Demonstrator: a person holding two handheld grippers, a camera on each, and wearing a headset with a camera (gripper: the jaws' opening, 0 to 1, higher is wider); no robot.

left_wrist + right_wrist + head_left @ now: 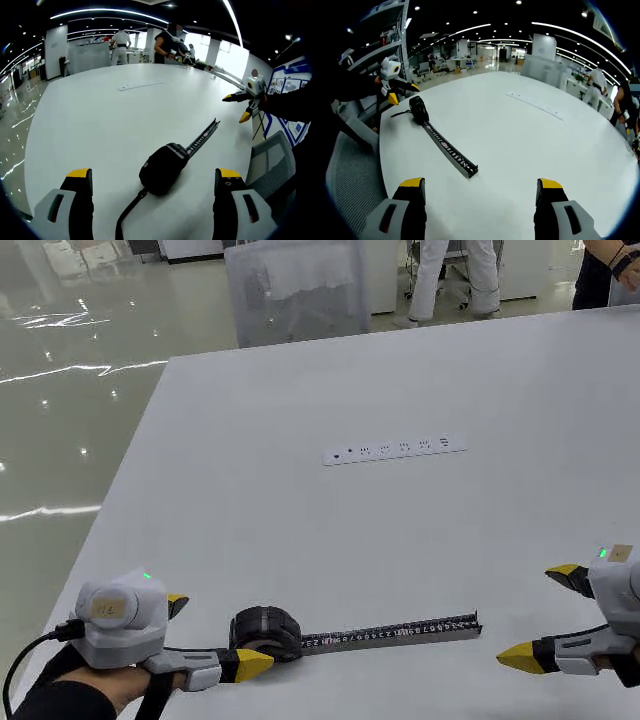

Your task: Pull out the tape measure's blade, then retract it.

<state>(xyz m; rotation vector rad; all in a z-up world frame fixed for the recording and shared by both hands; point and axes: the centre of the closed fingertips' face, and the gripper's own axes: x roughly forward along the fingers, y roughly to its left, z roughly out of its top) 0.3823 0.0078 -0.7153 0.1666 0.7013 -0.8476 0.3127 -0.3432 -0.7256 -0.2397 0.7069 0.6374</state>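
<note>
Pull-out looked done: blade [395,632] lay stretched flat on table [300,520], running out of tape measure case [265,631]. Fingers of left gripper [215,633] were spread wide, case sitting between and just ahead of them, not clamped. Same for right gripper [540,613]: wide, holding nothing, blade's hook end near its fingertips but apart. Next up, I'd guess: retract. Needs case pinned, lock freed, blade guided back.

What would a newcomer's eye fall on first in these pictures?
The black tape measure draws the eye first: it lies on the white table near its front edge, its blade pulled out toward the right. The open left tool flanks its case, the open right tool hovers past the blade's tip.
</note>
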